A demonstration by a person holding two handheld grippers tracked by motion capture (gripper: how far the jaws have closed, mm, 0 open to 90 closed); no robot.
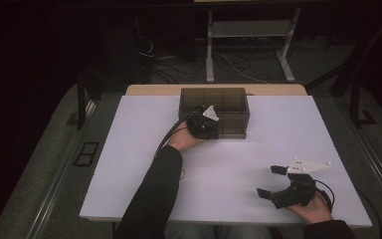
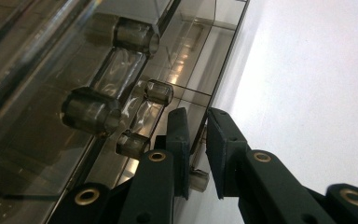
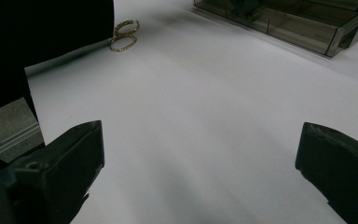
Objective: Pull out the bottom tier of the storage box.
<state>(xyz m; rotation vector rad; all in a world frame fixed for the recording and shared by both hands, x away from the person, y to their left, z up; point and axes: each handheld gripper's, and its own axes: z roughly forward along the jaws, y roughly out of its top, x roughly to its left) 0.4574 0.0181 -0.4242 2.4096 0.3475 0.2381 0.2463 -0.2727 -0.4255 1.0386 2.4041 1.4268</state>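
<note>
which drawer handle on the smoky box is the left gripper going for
The lowest handle, nearest the table: the left gripper has its jaws either side of it, while the two handles above stand clear.

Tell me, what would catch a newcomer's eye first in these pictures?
Probably the smoky see-through drawer box at the far middle of the white table, with the left gripper right at its front, jaws nearly closed around a small clear drawer handle. Next, the right gripper near the table's front right, held wide open over bare tabletop. A pair of gold rings lies on the table beside the dark sleeve.
</note>
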